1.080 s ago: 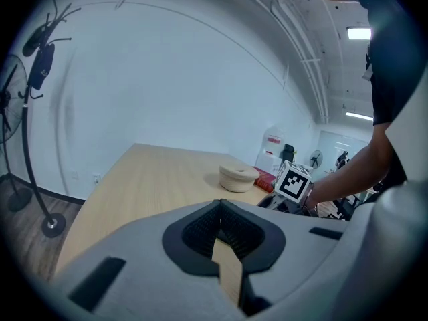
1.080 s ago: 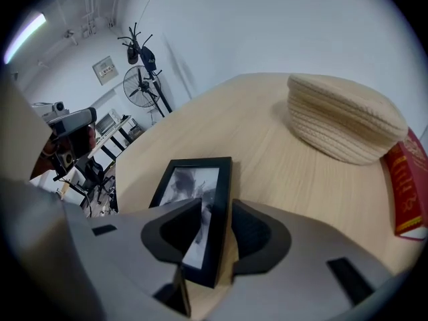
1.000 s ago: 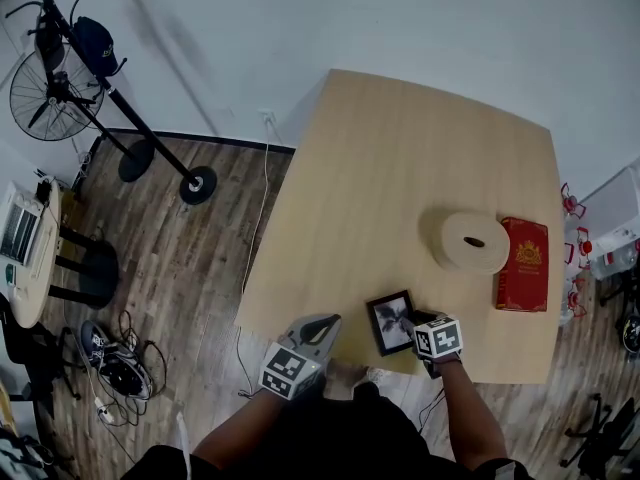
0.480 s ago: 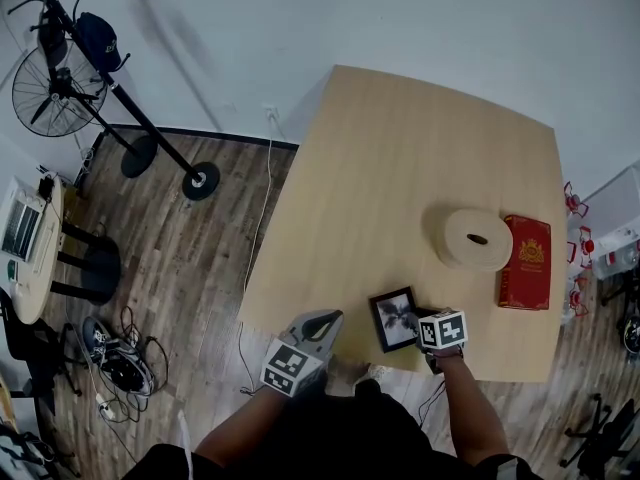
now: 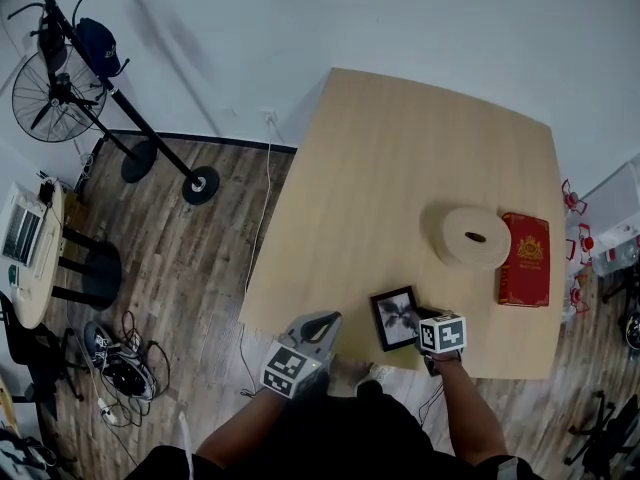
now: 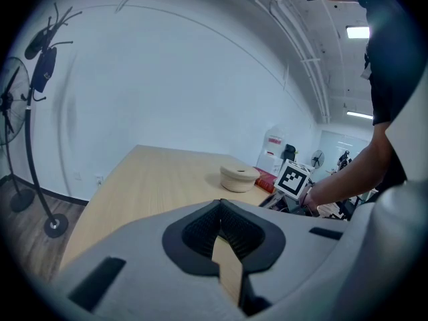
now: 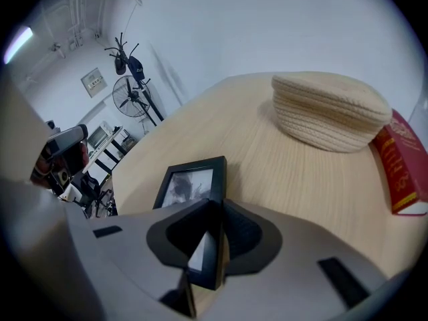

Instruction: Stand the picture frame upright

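A small black picture frame (image 5: 394, 318) (image 7: 190, 182) with a grey print lies flat near the front edge of the light wooden table (image 5: 400, 168). My right gripper (image 5: 419, 320) (image 7: 212, 246) comes in from the frame's right side. Its jaws have just been closing, and they now pinch the frame's near right edge between the pads. My left gripper (image 5: 320, 323) (image 6: 219, 229) hangs at the table's front edge, left of the frame. It is shut and holds nothing. The left gripper view shows the right gripper's marker cube (image 6: 292, 178) and the hand behind it.
A round woven cream disc (image 5: 473, 238) (image 7: 331, 112) sits beyond the frame, with a red book (image 5: 525, 262) (image 7: 401, 172) to its right. A standing fan (image 5: 45, 78) and cables occupy the wooden floor to the left of the table.
The right gripper's jaws have drawn together onto the frame's right edge, and its marker cube has rolled slightly. The frame still lies flat. The left gripper has not moved.
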The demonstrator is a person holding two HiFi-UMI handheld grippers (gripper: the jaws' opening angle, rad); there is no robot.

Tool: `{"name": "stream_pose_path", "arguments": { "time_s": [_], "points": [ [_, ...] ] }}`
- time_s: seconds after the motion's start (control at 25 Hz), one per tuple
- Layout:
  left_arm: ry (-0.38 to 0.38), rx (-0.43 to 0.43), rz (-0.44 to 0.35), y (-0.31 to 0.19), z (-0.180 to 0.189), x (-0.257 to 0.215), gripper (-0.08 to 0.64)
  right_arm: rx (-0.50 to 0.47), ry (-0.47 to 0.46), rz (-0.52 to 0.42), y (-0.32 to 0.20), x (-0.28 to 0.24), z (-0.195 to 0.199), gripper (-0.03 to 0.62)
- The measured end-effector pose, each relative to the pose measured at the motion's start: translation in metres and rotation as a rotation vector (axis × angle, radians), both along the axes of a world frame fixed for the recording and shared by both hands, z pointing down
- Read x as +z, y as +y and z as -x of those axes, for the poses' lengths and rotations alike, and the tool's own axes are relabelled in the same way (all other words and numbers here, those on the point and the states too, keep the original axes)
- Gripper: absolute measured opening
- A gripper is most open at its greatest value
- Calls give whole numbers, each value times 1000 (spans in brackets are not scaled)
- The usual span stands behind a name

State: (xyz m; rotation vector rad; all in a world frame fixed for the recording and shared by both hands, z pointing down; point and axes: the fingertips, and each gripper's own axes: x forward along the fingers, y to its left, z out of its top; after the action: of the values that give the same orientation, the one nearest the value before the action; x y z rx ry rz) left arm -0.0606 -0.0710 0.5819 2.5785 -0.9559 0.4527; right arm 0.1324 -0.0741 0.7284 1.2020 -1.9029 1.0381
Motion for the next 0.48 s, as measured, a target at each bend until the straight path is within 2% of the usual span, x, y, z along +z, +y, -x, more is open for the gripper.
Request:
{"name": "stream_pose_path", "arguments": {
  "time_s": [0.48],
  "points": [
    [5, 34, -14, 0, -8, -5, 0, 85, -30, -216, -11, -67, -6, 67]
  ]
}}
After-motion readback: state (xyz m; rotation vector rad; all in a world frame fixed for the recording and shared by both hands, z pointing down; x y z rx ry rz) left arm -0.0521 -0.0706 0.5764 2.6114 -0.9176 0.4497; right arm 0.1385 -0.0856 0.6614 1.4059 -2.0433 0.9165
